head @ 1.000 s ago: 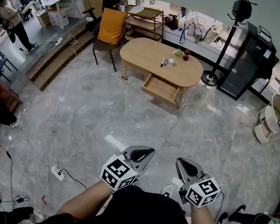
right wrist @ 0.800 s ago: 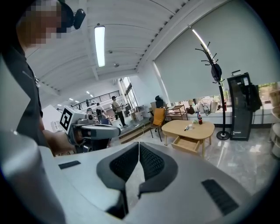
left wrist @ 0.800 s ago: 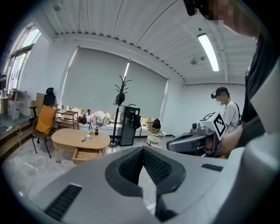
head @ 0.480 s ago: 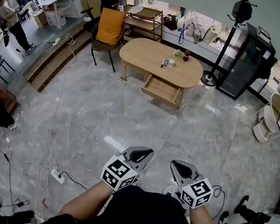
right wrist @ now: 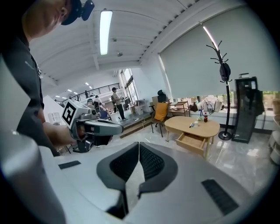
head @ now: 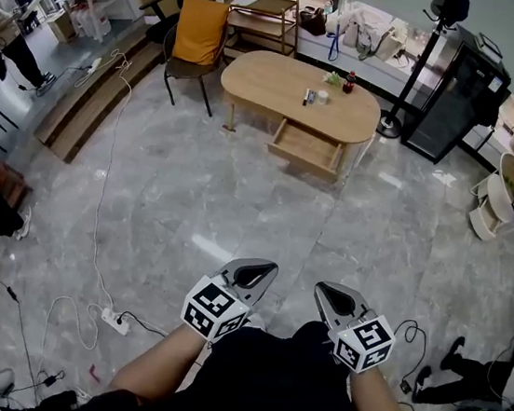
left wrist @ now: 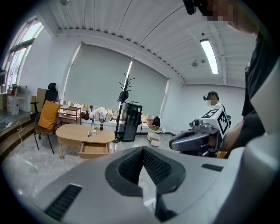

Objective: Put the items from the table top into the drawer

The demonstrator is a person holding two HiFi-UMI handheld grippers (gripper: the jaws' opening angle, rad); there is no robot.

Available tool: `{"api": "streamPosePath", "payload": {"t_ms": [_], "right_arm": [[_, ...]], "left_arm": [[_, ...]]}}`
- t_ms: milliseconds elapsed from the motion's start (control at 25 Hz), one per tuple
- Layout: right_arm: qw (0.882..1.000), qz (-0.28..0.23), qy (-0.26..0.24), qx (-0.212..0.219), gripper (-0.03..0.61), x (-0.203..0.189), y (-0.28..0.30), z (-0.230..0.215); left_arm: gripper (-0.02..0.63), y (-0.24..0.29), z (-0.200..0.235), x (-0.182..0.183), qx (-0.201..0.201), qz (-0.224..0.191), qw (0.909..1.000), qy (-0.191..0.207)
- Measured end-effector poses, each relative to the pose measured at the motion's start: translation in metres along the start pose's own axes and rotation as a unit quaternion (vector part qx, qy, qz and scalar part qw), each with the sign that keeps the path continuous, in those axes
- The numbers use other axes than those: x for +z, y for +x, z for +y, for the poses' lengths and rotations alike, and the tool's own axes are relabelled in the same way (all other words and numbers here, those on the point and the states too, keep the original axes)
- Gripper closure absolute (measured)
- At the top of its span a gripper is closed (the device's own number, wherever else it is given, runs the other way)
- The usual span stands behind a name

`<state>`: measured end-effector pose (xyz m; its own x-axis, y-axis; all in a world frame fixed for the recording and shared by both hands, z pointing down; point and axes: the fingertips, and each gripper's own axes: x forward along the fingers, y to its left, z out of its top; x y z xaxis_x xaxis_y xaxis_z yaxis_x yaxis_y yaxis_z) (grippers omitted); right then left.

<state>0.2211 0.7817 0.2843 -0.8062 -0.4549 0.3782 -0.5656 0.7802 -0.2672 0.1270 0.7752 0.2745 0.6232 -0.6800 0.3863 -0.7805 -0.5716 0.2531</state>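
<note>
Between fingers (left wrist: 131, 165) and table (head: 264, 83): a wide stretch of grey stone floor (head: 239, 198).
Table: oval and wooden, far ahead of both sets of fingertips. Its long axis runs left to right across the head view.
Cabinet (head: 458, 104): black, far ahead and to the right of the right fingers. A coat stand (head: 415, 75) is between it and the table.
Chair (head: 197, 37): orange-backed, at the table's left end.
Drawer (head: 306, 150): pulled out of the table's near side, with its front facing the fingers. Its long axis is parallel to the table's.
Left gripper (head: 267, 269): fingers clenched together on nothing, pointing toward the table.
Right gripper (head: 323, 291): just beside the left gripper, also clenched and empty.
Power strip (head: 115, 320): on the floor, left of the left fingers.
Items: bottle (head: 348, 83), cup (head: 321, 96) and small dark thing (head: 307, 95) on the table top behind the drawer. The bottle is upright. The dark thing is too small to tell its axis.
</note>
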Motion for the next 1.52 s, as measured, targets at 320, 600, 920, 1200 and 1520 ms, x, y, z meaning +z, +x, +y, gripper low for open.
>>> {"api": "streamPosePath", "payload": {"t_ms": [320,600,920,1200,1520], "right_arm": [[1.0,0.006,0.02,0.011,0.577,0.019,0.039,0.008],[0.999,-0.004,0.031,0.028,0.577,0.035,0.078,-0.011],[0.999,-0.022,0.04,0.022,0.577,0.073,0.135,-0.077],[0.999,-0.033,0.027,0.015,0.577,0.125,0.18,-0.152],[0.999,-0.037,0.032,0.012,0.577,0.159,0.225,-0.232]], "left_arm": [[0.612,-0.017,0.037,0.001,0.009,-0.009,0.9998,-0.018],[0.612,-0.012,0.072,0.008,0.028,-0.013,0.9993,-0.021],[0.612,0.032,0.128,0.029,0.032,0.022,0.9992,-0.007],[0.612,0.105,0.189,0.113,0.025,0.002,0.9995,0.021],[0.612,0.17,0.238,0.145,0.033,0.018,0.9988,0.03]]}}
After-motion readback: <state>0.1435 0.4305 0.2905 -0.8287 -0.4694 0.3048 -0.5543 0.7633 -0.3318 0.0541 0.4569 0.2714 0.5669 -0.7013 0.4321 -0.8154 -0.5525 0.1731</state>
